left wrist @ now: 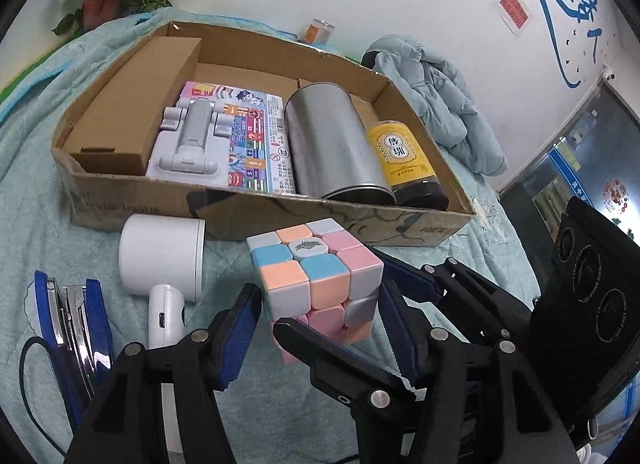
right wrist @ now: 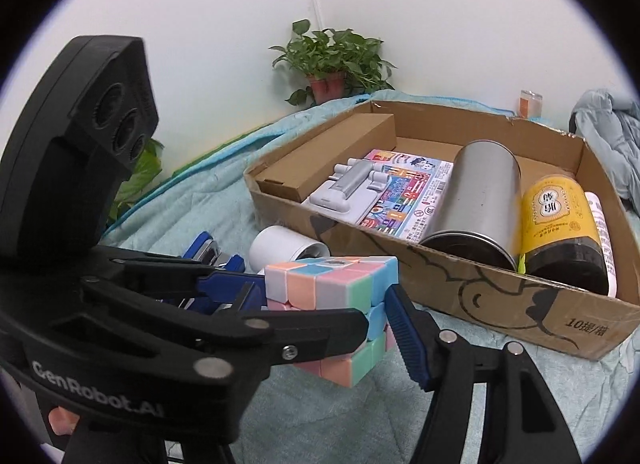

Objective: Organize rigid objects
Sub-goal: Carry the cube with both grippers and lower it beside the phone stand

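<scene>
just before near wall of cardboard box (left wrist: 256,208), pastel cube (left wrist: 320,276) sits raised off quilt (left wrist: 36,232), clamped from both sides. left gripper (left wrist: 320,328) and right gripper (right wrist: 324,312) each closed on cube. box opening lies straight ahead, beyond cube; both hands equally near.

Puzzle cube (left wrist: 316,284) in pastel pink, peach, blue, grey and mint squares, brown cardboard box (left wrist: 256,210) with black line drawing, silver tin (left wrist: 332,144), yellow-and-black canister (left wrist: 404,162), pale teal quilted bed cover (left wrist: 36,200), blue-padded black claws.
</scene>
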Available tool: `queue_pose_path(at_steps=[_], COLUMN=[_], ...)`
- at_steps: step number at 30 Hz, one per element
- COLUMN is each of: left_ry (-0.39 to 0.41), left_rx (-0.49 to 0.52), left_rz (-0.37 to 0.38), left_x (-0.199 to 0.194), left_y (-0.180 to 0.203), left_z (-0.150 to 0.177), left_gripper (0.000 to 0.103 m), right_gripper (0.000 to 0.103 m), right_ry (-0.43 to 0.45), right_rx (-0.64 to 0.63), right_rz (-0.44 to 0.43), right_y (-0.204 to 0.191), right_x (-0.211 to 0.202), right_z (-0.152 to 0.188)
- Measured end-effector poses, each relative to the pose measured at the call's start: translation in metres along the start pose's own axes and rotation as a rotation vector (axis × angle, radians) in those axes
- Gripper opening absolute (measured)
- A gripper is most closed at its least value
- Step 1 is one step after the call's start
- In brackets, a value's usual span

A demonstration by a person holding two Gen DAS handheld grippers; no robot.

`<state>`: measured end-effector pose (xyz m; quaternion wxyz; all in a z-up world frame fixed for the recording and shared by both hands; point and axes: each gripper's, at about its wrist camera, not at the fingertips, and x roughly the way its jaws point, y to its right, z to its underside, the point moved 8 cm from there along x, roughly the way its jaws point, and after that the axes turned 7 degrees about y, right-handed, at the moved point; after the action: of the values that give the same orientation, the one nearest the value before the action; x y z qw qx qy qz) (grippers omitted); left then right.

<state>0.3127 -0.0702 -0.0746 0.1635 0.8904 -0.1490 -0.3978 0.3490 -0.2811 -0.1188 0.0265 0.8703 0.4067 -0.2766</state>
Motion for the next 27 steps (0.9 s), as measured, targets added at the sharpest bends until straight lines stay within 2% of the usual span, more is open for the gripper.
queue_pose_path(at_steps=[7, 13, 19, 27], left_ry=[0.094, 0.140, 0.081, 0.018], left_rx=[0.071, 0.113, 0.084, 0.056], left_rz=[-0.008, -0.018, 0.005, 0.032], left_x=[-0.028, -0.032, -0.004, 0.041], left_y=[0.015, 0.021, 0.003, -0.021], left_z=[-0.040, -0.080, -0.101, -0.106], left_gripper=[0.056, 0.056, 0.056, 0.056], right_gripper=[0.064, 0.064, 0.064, 0.064], right_ry=[0.075, 0.138, 0.085, -0.004], right_rx=[0.042, 0.044, 0.068, 0.123], right_rz=[-0.006, 0.002, 0.015, 0.078], right_y=[0.007, 0.016, 0.031, 0.052], right_x=[-0.005, 0.000, 0.027, 0.059], right_z=[-0.030, -0.067, -0.075, -0.065])
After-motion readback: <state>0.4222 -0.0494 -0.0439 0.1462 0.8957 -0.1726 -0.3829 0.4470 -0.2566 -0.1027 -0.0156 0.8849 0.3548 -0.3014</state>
